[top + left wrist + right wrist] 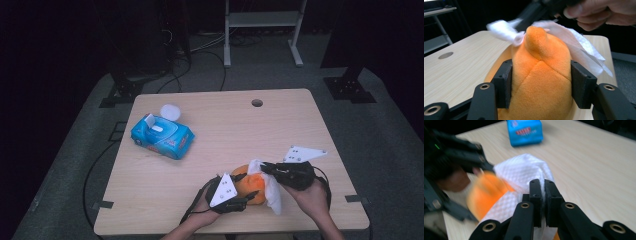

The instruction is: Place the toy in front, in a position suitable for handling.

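Note:
An orange plush toy [255, 180] lies near the front edge of the wooden table [225, 130]. My left gripper [247, 186] is shut on it. In the left gripper view both pads [505, 82] press into the sides of the toy [540, 75]. A white wipe [272, 195] drapes over the right side of the toy. My right gripper [263, 168] is shut on the wipe's upper edge. In the right gripper view the right gripper [543, 192] pinches the wipe [524, 172] above the blurred toy [486, 192].
A blue pack of wet wipes [162, 135] with its flap up lies at the back left of the table. Just behind it sits a small round white object [170, 111]. A cable hole [257, 103] is near the far edge. A white frame [262, 20] stands on the floor beyond.

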